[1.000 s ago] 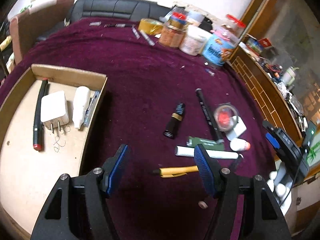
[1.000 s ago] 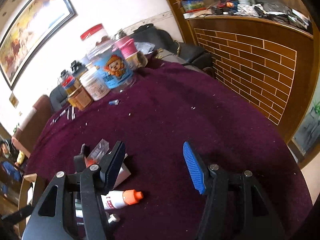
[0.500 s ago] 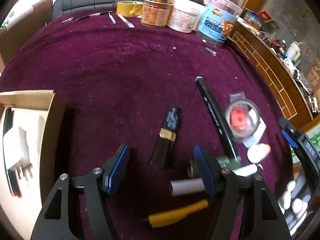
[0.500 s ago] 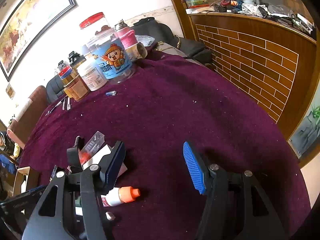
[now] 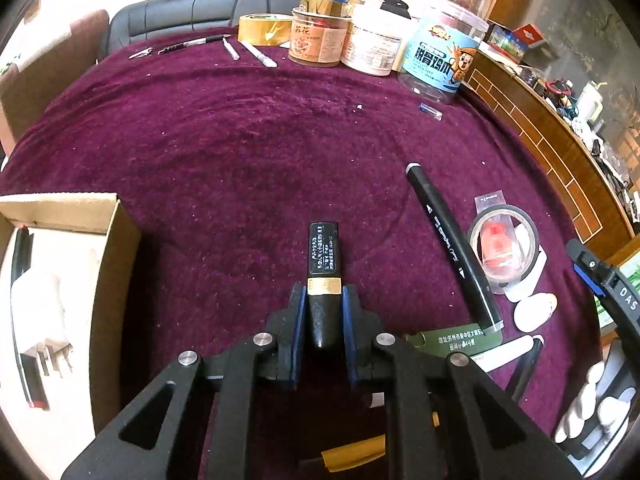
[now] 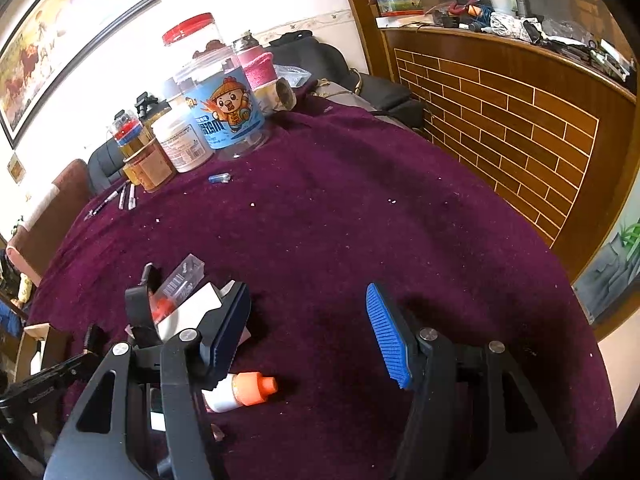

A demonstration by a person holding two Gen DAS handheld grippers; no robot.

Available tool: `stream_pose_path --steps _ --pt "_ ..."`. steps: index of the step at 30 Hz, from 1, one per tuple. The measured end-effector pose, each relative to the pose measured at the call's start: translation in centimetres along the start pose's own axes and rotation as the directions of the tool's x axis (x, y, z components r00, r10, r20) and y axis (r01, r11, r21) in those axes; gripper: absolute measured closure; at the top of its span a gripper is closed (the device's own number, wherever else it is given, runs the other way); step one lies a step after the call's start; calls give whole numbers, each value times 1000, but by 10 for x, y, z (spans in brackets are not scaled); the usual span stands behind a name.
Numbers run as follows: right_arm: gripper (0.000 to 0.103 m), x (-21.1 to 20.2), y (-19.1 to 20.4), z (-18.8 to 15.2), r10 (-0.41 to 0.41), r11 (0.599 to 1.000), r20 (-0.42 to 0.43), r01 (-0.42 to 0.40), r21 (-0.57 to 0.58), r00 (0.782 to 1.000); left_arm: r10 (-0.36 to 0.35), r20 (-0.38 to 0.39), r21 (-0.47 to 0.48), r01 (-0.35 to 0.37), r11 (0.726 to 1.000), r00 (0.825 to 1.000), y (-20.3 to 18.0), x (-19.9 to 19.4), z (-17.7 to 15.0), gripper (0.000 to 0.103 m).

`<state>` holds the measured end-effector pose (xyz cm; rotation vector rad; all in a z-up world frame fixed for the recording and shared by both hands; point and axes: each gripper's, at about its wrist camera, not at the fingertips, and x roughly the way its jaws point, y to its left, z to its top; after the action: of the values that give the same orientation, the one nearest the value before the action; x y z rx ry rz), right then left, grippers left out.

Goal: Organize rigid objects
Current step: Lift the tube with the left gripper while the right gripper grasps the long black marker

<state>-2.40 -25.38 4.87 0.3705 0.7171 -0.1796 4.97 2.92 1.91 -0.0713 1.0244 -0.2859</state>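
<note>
The left gripper (image 5: 322,310), which half a second ago stood open above the lipstick (image 5: 323,264), has now come down and clamped on its lower half, just below the gold band. That settles the pick: the grasp looks made, and what is left is likely the carry to the box (image 5: 116,248) at 9 o'clock, where a charger (image 5: 38,312) and a red-tipped pen (image 5: 20,308) already lie. The lipstick points to 12 o'clock out of the blue pads (image 5: 298,320), its printed cap end free ahead of them; whether it is off the cloth (image 5: 240,140) I cannot tell. At 3 o'clock wait the marker (image 5: 448,236) and tape roll (image 5: 502,248). The right gripper (image 6: 308,332) hangs spread and empty, a small orange-capped bottle (image 6: 244,394) just beside its left finger.
</note>
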Motion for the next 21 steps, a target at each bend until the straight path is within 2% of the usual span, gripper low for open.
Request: stream_pose_path --steps 3,5,10,14,16,18,21 --pt "44 3 1 0 -11 1000 -5 11 -9 1000 10 19 -8 -10 1000 1000 3 -12 -3 89" --pt "44 5 1 0 -18 1000 -10 18 -14 1000 -6 38 -24 7 1000 999 7 -27 -8 89" --pt "44 13 -5 -1 6 1000 -47 -5 11 999 -62 133 -41 68 997 989 18 -93 -34 89" --pt "44 12 -13 0 49 997 -73 -44 68 996 -99 175 -63 111 992 980 36 -135 -58 89" --pt "44 1 -5 1 120 991 -80 -115 72 990 -104 189 -66 119 991 976 47 -151 -67 89" --pt "44 -16 18 1 184 983 -72 -184 14 980 -100 209 -67 117 991 973 58 -164 -75 89" --pt "44 -25 60 5 288 952 -129 -298 -72 949 -101 231 -80 122 989 968 71 -179 -87 89"
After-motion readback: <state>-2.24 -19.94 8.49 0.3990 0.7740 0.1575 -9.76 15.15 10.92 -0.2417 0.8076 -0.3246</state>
